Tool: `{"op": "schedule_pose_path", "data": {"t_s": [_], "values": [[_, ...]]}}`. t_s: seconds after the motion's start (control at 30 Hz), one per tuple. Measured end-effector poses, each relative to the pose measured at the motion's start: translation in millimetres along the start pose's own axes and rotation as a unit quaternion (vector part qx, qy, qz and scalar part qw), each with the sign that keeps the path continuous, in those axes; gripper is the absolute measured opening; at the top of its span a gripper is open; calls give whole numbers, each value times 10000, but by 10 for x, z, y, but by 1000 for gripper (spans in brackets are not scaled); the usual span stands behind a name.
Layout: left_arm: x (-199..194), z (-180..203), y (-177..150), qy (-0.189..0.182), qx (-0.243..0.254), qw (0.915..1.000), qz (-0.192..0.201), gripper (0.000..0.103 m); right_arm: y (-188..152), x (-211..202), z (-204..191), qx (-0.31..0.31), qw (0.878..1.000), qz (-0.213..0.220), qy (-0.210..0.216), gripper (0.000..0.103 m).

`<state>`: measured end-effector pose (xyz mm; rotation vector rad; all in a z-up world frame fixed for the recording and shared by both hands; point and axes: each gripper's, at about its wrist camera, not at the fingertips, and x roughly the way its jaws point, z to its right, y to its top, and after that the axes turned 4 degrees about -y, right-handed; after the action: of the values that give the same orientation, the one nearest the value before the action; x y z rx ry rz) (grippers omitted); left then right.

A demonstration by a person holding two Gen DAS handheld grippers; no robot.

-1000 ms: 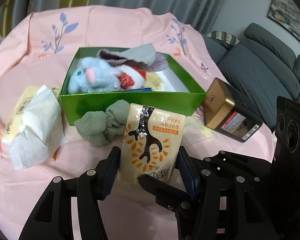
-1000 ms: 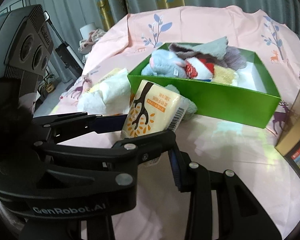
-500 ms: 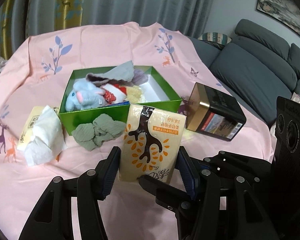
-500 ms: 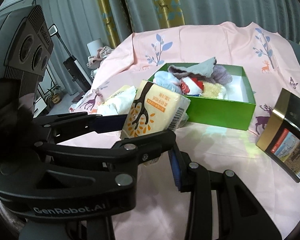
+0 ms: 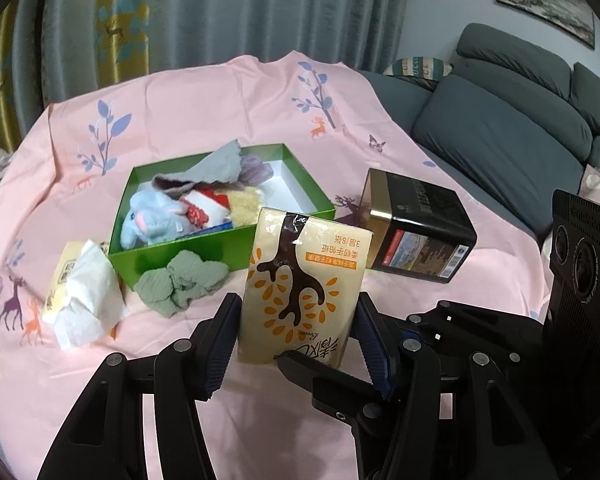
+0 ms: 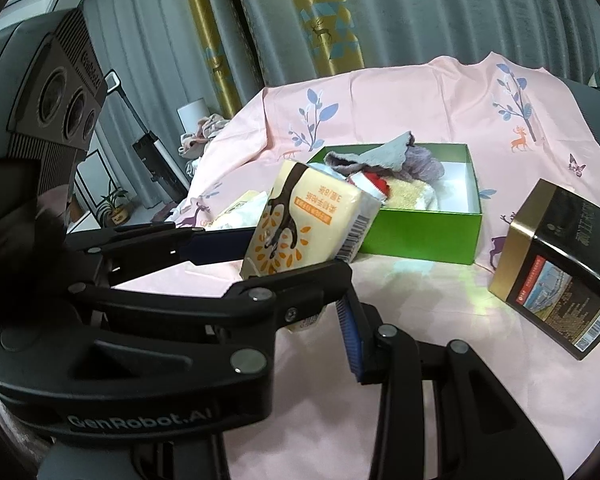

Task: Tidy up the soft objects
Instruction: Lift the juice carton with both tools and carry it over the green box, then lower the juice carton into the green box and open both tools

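My left gripper (image 5: 296, 338) is shut on a yellow tissue pack (image 5: 304, 284) with a brown tree print and holds it above the pink cloth. The pack also shows in the right wrist view (image 6: 300, 226), with the left gripper's fingers (image 6: 220, 246) on it. A green box (image 5: 220, 248) behind it holds a grey plush toy (image 5: 156, 224), cloths and other soft items. A green cloth (image 5: 180, 286) lies crumpled before the box. An opened tissue pack (image 5: 82, 292) lies at the left. Of my right gripper only one blue-padded finger (image 6: 350, 336) shows beside the held pack.
A black and gold tin box (image 5: 416, 226) lies on its side right of the green box, and shows in the right wrist view (image 6: 560, 264). A grey sofa (image 5: 520, 120) stands beyond the table at the right. Curtains hang behind.
Both grippers and the held tissue pack have risen and pulled back from the green box. More of the table and room is in view.
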<state>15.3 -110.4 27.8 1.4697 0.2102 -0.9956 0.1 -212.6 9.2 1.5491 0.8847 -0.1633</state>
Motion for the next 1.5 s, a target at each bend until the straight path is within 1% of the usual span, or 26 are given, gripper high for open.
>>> {"op": "schedule_pose_path", "data": {"t_s": [0.2,0.4,0.7,0.93,1.07,1.2,1.3,1.5], "values": [[-2,123,140,68,169,9998,82,58,85,-79,125,28,9998,170,23,37],[-11,205,376,118,342,9991,237,58,291,-122,241,-11,9992,392,3,37],[-24,209,841,204,542,9967,564,58,725,-121,361,-157,9972,727,-48,37],[37,111,1220,240,594,9949,774,58,1082,-34,436,-268,9954,913,-123,37],[117,16,1397,277,575,9945,827,58,1249,66,480,-312,9950,939,-162,37],[280,-151,1531,334,465,9953,786,58,1379,272,542,-339,9953,889,-156,37],[403,-278,1574,369,387,9960,709,58,1432,466,567,-390,9963,758,-146,37],[676,-578,1575,324,135,9981,514,58,1468,828,588,-447,9978,470,-122,37]]}}
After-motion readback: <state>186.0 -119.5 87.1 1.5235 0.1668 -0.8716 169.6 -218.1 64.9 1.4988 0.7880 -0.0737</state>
